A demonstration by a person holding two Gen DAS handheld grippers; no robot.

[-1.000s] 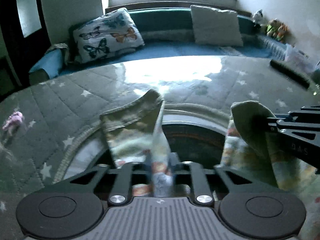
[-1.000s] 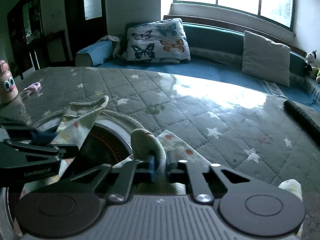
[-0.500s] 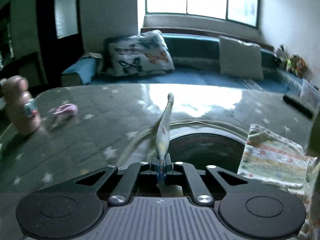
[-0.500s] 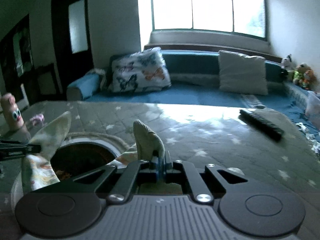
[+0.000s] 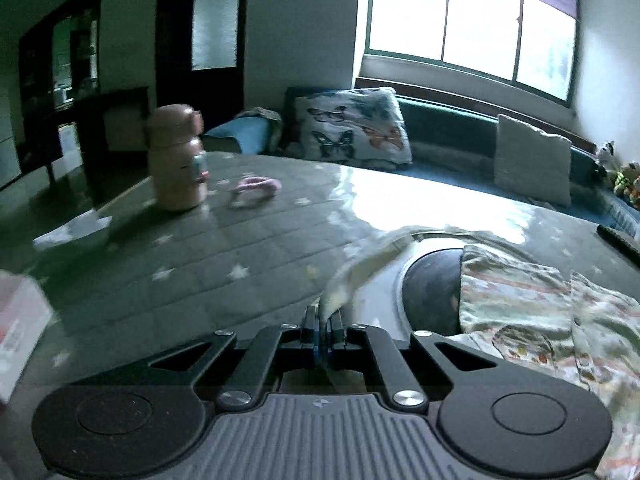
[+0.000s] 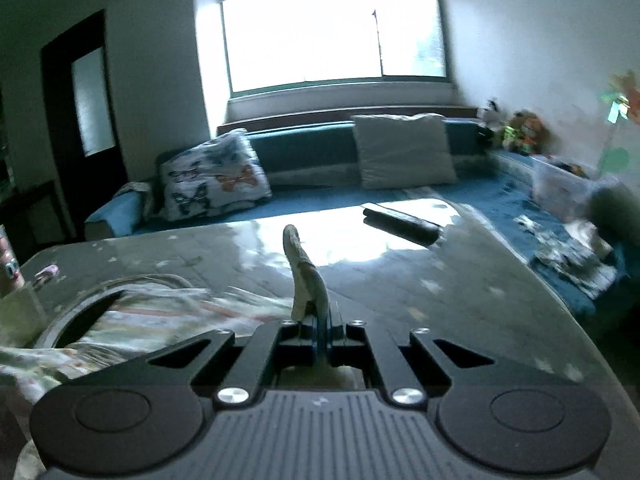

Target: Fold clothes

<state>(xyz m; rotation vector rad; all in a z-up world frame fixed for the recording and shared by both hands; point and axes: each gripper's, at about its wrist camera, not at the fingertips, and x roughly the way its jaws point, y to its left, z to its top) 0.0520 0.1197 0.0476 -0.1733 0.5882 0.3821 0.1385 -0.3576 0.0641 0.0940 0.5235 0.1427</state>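
Observation:
A light patterned garment (image 5: 532,312) lies spread over the quilted grey table (image 5: 224,248) and partly covers a round dark inset (image 5: 432,284). My left gripper (image 5: 325,332) is shut on one edge of the garment, which runs from the jaws to the right. My right gripper (image 6: 320,330) is shut on another edge of the garment (image 6: 168,316); a fold of cloth (image 6: 304,272) stands up from its jaws, and the rest trails to the left.
A pink bottle (image 5: 176,156) and a pink hair tie (image 5: 256,188) sit at the table's far left. A black remote (image 6: 400,222) lies at the far edge. A blue sofa with a butterfly cushion (image 6: 212,180) and a plain cushion (image 6: 404,150) stands behind, under the window.
Both grippers have drawn apart, the left swinging left and the right swinging right. The garment has gone from bunched and lifted to spread out across the table between them.

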